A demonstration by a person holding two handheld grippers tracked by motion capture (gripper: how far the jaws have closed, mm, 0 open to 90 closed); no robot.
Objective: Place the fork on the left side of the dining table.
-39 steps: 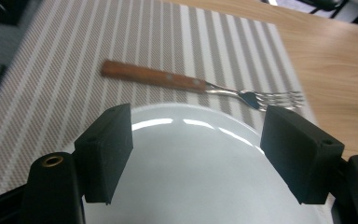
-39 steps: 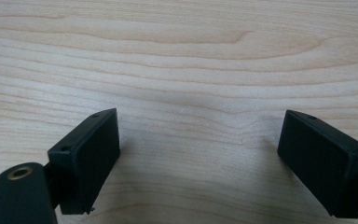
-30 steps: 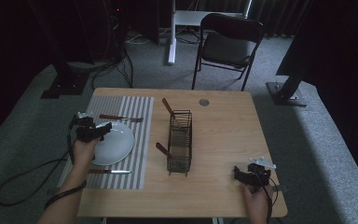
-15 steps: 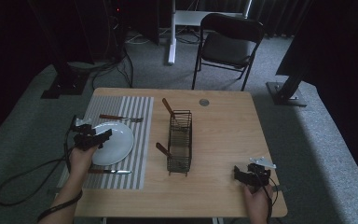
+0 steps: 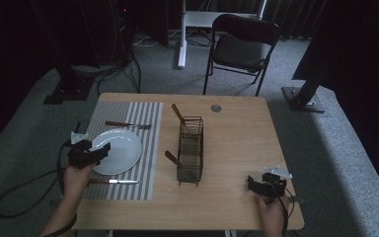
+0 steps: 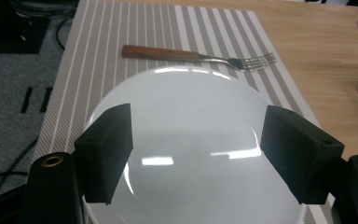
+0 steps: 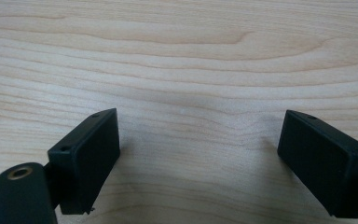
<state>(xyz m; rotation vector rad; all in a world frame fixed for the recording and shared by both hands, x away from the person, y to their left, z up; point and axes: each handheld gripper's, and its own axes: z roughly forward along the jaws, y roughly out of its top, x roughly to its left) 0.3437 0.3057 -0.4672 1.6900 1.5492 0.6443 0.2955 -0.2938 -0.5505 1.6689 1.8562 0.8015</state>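
A white plate (image 5: 119,151) lies on a striped placemat (image 5: 148,123) at the table's left. My left gripper (image 5: 94,153) hovers at the plate's left rim, open; in the left gripper view its jaws stand wide apart over the plate (image 6: 191,140) with nothing between them. A fork (image 5: 127,125) with a wooden handle lies beyond the plate, also seen as the fork (image 6: 196,56). A knife (image 5: 112,181) lies on the mat in front of the plate. My right gripper (image 5: 257,184) rests open on bare wood near the front right corner, jaws wide over the tabletop (image 7: 182,70).
A black wire basket (image 5: 190,148) stands mid-table with two wooden-handled utensils (image 5: 177,112) leaning in it. A small round grommet (image 5: 216,107) sits near the table's far edge. A black chair (image 5: 242,47) stands beyond the table. A cable (image 5: 24,190) trails off the left side.
My left gripper has drawn back toward the person and slightly left, from over the plate's far left to its left rim. The right gripper has stayed put.
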